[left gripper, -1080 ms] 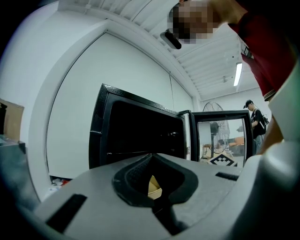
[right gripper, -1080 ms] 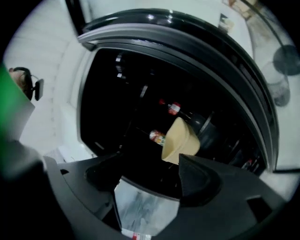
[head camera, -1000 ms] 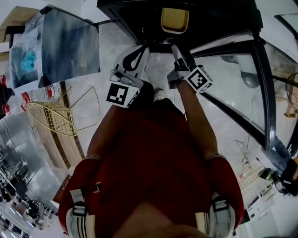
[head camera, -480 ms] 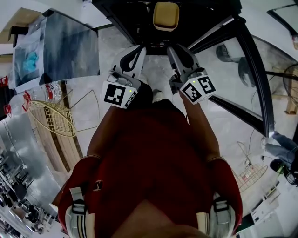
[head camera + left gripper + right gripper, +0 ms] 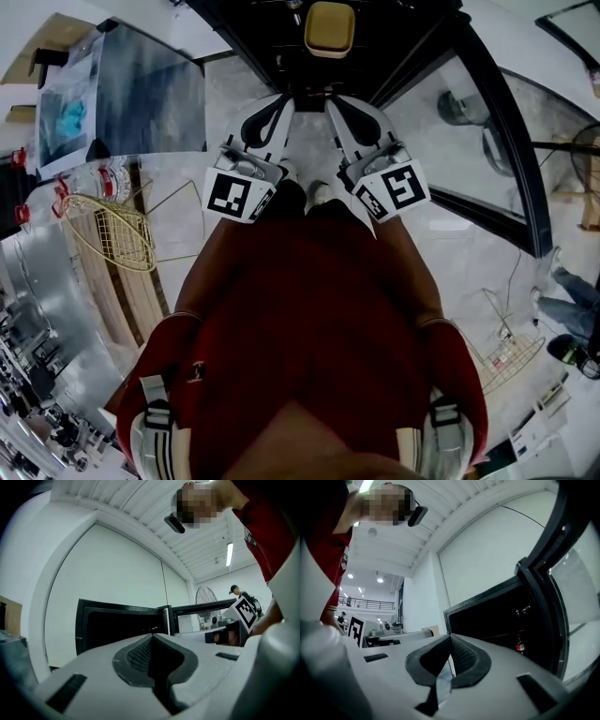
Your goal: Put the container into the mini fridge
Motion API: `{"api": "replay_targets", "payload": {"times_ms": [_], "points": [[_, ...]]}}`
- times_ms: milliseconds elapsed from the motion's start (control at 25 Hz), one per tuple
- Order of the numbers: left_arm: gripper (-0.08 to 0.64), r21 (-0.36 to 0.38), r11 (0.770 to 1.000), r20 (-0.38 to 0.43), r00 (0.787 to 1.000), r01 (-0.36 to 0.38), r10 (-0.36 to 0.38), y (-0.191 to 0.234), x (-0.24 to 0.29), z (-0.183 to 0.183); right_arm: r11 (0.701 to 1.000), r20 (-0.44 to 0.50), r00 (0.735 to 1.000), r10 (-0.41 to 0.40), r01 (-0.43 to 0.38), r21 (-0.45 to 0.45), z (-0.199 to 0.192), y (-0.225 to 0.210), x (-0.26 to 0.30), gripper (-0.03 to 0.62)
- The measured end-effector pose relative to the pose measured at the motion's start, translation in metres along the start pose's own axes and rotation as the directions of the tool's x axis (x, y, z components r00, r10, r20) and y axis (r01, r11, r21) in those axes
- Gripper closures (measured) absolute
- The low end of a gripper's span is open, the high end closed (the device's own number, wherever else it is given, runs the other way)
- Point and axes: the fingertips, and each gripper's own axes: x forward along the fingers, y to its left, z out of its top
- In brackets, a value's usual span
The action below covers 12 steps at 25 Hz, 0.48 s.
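My right tongs [image 5: 336,103], just closed empty, are drawing back from the container [image 5: 330,28] sitting inside the mini fridge [image 5: 262,37], so placing seems done. My left tongs [image 5: 281,103] are staying closed, empty.

Bright, even light; heavy fisheye bending, dark corners.

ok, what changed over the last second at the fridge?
The right hand-held gripper drew back from the container toward the person and shut, empty. Container remains inside the mini fridge, door open; left hand-held gripper shut, in place.
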Motion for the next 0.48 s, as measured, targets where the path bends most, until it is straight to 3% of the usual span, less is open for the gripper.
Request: {"api": "replay_targets", "payload": {"times_ms": [480], "points": [[0.554,0.009,0.997,0.031,0.996,0.082,-0.082,-0.006,-0.025,0.021,0.996,0.017,0.999,-0.036,0.037,-0.081,0.016,0.039,-0.005,0.592]]}}
